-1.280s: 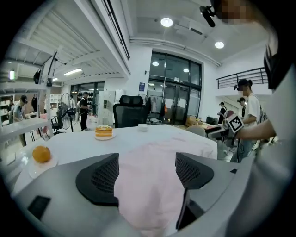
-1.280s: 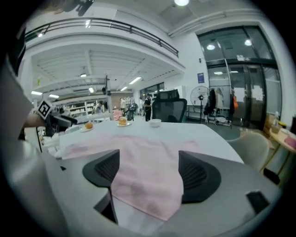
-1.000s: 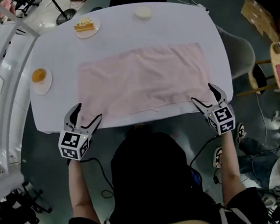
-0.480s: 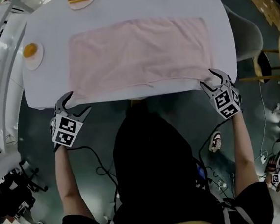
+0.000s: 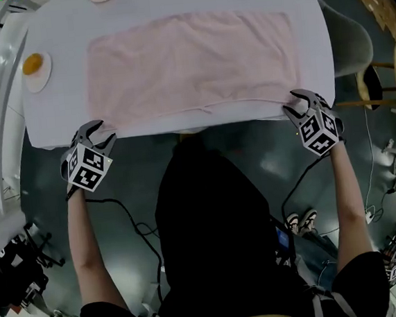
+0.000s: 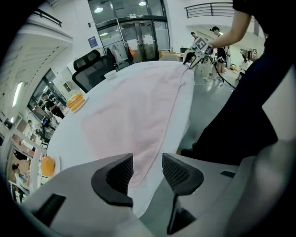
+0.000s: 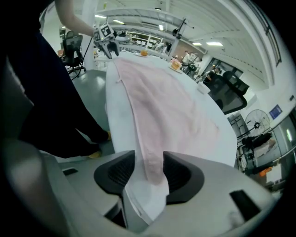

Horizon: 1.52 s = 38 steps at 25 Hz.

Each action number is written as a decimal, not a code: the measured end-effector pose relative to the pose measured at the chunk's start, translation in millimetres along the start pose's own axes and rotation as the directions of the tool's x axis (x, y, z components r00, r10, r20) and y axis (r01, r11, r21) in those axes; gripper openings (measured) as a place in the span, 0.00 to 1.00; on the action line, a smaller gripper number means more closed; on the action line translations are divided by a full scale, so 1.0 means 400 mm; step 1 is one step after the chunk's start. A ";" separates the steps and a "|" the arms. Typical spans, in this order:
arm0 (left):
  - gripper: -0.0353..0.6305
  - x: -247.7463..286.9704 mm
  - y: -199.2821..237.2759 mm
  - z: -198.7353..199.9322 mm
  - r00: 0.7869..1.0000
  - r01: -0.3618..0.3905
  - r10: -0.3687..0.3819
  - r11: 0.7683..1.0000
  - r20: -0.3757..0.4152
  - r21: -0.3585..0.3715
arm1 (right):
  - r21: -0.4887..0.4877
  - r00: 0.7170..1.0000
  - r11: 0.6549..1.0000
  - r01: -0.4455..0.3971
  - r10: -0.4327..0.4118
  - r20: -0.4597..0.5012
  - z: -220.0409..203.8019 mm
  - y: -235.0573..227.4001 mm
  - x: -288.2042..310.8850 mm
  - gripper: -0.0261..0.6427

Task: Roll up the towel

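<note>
White bench [image 5: 67, 97] over a dark grey floor, with a plate carrying a fried egg [image 5: 34, 67] near its left edge, well apart from the work. The pink towel [image 5: 189, 64] lies spread flat on the bench, its long axis running left to right across our front and its near long edge just inside the bench edge closest to us. The left claw [image 5: 100, 132] sits at the towel's near left corner and the right claw [image 5: 296, 103] at its near right corner, both pointing steeply down. Each claw has just been closing. In the gripper views the towel corner and the bench cover's edge stand between the pads, but a gap shows, so we judge neither pair to be pressing yet. The towel extends away from both claws, so we judge the roll must run from this near edge toward the far one, with both hands equally placed.
</note>
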<state>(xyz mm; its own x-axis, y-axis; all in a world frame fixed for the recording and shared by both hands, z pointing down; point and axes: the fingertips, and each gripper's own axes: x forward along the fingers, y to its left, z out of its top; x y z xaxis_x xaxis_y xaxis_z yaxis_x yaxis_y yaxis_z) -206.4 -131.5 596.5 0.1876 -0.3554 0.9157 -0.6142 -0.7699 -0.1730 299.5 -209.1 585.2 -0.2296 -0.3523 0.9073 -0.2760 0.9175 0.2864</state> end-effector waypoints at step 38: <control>0.08 -0.076 0.082 0.033 0.998 0.061 -0.059 0.991 -0.020 0.116 | 0.014 0.995 0.995 -0.101 0.101 0.016 0.009 -0.103 -0.091 0.10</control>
<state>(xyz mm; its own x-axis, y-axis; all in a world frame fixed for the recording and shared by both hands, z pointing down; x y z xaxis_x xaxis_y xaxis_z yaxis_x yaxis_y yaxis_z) -222.1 -153.0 558.2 0.2085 -0.2986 0.9313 -0.5082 -0.8467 -0.1577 316.0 -234.5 539.3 -0.2714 -0.2606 0.9265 -0.2640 0.9459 0.1887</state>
